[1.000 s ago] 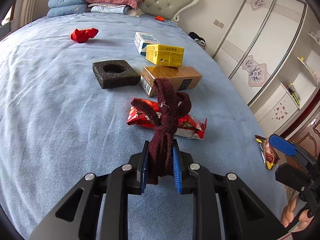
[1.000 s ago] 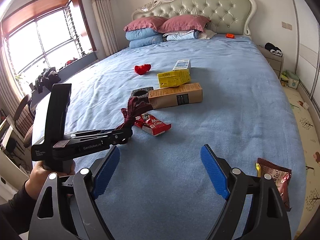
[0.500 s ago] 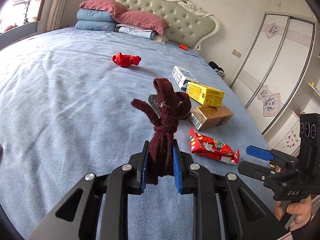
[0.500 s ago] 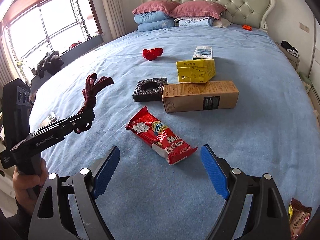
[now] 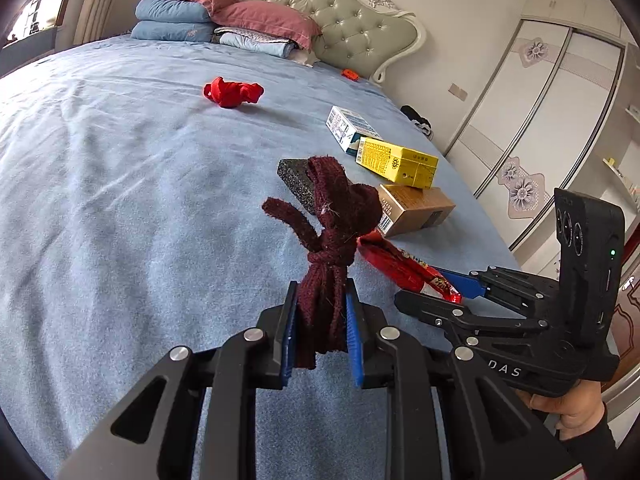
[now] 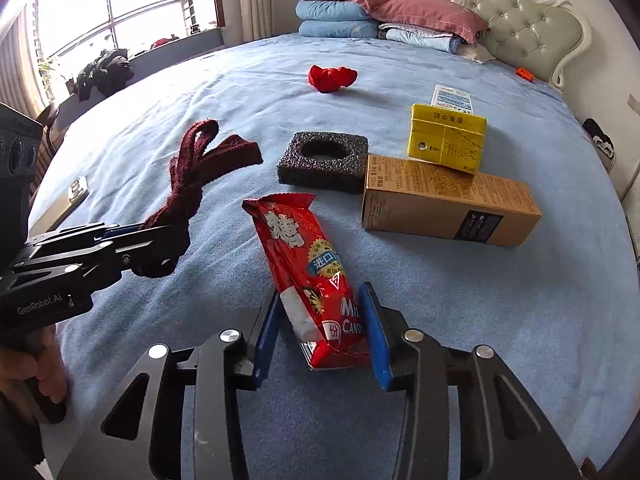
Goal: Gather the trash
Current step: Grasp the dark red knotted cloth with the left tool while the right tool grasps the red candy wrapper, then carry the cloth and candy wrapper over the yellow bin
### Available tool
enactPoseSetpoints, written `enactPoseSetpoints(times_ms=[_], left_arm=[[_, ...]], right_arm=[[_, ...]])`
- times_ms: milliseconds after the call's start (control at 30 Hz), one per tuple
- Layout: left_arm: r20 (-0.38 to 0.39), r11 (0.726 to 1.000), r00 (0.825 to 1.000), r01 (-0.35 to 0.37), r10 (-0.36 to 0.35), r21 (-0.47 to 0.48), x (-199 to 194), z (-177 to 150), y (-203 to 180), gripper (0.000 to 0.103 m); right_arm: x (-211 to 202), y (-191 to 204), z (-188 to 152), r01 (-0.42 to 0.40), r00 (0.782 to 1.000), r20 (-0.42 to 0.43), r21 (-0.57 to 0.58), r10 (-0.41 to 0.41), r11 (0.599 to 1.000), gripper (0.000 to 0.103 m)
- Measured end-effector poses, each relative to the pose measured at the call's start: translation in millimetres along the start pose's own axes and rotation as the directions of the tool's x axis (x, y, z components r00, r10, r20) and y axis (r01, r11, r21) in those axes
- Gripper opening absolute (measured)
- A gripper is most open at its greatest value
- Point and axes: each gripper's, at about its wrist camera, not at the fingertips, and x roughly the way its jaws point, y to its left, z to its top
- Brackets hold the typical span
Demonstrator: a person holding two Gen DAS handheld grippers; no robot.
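A red candy packet [image 6: 308, 256] lies on the blue bedspread [image 6: 460, 320]. Its near end sits between the blue pads of my right gripper [image 6: 322, 300]. The jaws are closing, and both pads touch the packet's sides. In the left wrist view the right gripper [image 5: 440, 292] reaches in from the right onto the packet [image 5: 404, 266]. My left gripper [image 5: 320, 300] is shut on a knotted dark red cloth strip [image 5: 332, 232] and holds it upright above the bed. From the right wrist view, the left gripper [image 6: 160, 240] and the cloth strip [image 6: 192, 176] hang to the packet's left.
Behind the packet are a black foam block with a hole [image 6: 324, 160], a long brown box [image 6: 448, 208], a yellow carton [image 6: 446, 140] and a white-blue carton [image 6: 452, 98]. A red cloth bundle [image 6: 332, 76] lies farther back. Pillows [image 6: 384, 16] sit at the headboard, a wardrobe [image 5: 540, 120] stands right.
My right gripper moved forward and down over the candy packet, and its wide jaws narrowed onto it. My left gripper carried the dark red cloth leftward, away from the packet.
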Motion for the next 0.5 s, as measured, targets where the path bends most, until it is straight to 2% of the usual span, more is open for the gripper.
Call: enactPoseSetpoints(times_ms=[133,367,500], left_arm=[[0.016,1.0,1.0,-0.005,0.005,0.013,-3,0,-2,0.022],[0.043,0.998,0.998,-0.037,0.034,0.056,-12,-4,-15,0.022],[0.068,0.992,0.996,-0.066,0.059,0.106,-23,-8,-36,0.022]], right_arm=[[-17,-1,-4,-0.014,0.998,0.064,0.036,0.012,0.999,0.032],[-40,1,-13,0.001,0.994,0.105,0.05,-0.006,0.999,0.031],[-67,0,-28,-0.014,0.991,0.136,0.087,0.002,0.996,0.031]])
